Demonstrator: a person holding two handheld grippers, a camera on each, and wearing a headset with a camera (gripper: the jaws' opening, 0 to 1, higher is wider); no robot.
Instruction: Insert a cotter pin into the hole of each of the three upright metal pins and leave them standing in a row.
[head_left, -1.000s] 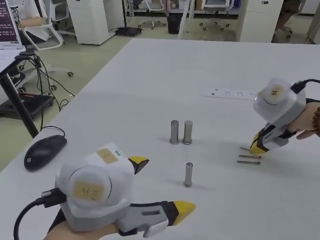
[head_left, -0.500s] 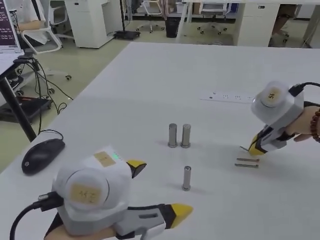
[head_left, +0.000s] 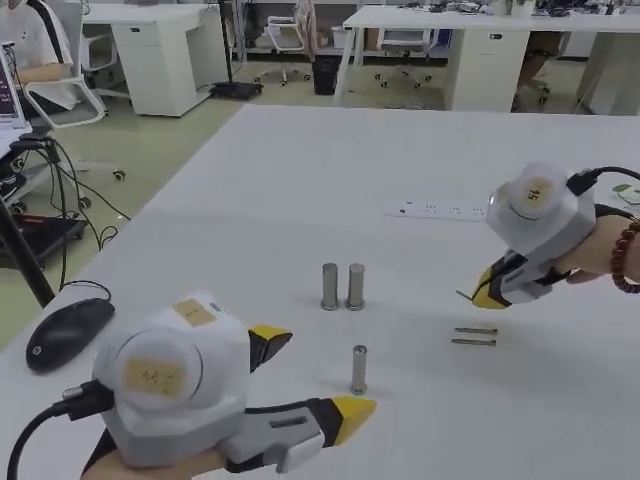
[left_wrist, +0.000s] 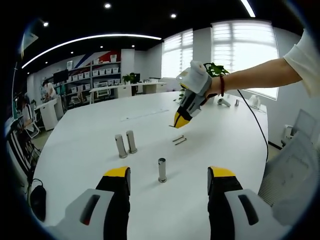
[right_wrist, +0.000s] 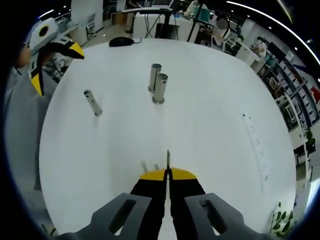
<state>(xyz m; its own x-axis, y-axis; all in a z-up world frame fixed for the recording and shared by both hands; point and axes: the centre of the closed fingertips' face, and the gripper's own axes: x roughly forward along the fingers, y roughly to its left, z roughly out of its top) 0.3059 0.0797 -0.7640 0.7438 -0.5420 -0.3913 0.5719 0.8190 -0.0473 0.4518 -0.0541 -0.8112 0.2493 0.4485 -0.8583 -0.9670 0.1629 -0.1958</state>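
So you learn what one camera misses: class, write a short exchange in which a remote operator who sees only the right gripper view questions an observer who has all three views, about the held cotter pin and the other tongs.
Operator: My right tongs are shut on a cotter pin. Is it clear of the table?
Observer: Yes. The left gripper view shows your tongs held above the table, with the pin's tip off the surface.
Operator: Are the left tongs holding anything?
Observer: No. Their own view shows them open and empty; the lone metal pin stands on the table beyond them.
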